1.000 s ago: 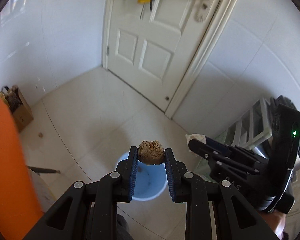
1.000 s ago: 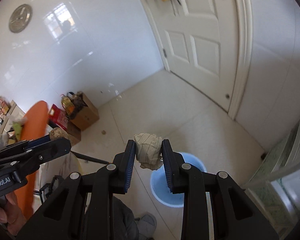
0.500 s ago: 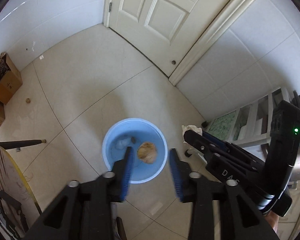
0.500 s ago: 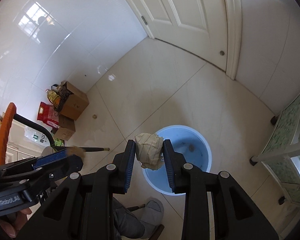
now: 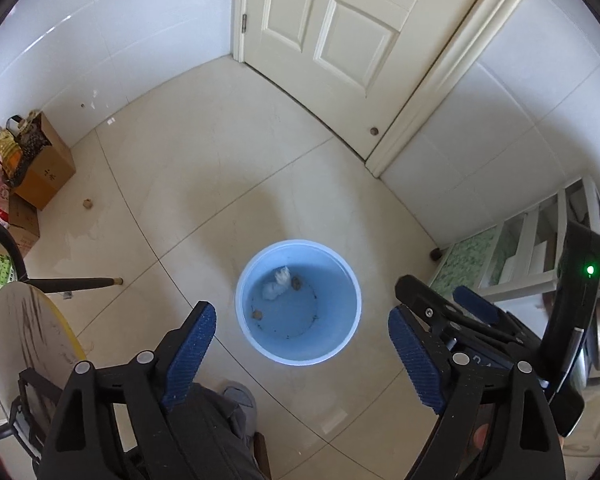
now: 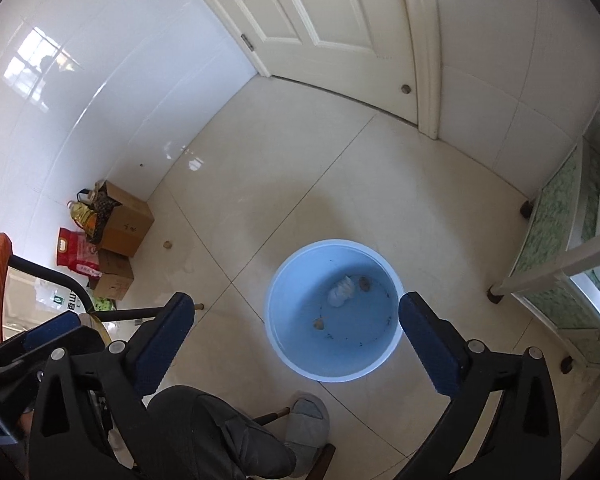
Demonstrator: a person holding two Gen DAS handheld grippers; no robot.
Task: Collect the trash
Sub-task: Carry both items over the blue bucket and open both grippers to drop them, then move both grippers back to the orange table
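A light blue bin [image 5: 344, 344] stands on the tiled floor below both grippers; it also shows in the right wrist view [image 6: 276, 344]. Inside lie a white crumpled paper [image 5: 277, 285] and two small brown lumps [image 5: 257, 314]; the right wrist view shows the paper [image 6: 341, 291] and a lump [image 6: 319, 324]. My left gripper [image 5: 300, 348] is open wide and empty above the bin. My right gripper [image 6: 296, 332] is open wide and empty too; it shows at the right in the left wrist view [image 5: 460, 312].
A closed white door [image 5: 332, 32] is ahead. Cardboard boxes with an oil bottle [image 5: 40, 164] stand at the left wall. A small brown lump [image 5: 87, 203] lies on the floor near them. A round table [image 5: 24, 344] is at lower left, a white shelf unit [image 5: 532, 248] at right. The person's slippered foot [image 6: 308, 412] is below.
Both grippers opened wide. The brown lump left the left gripper and the crumpled paper left the right gripper; both now lie in the blue bin.
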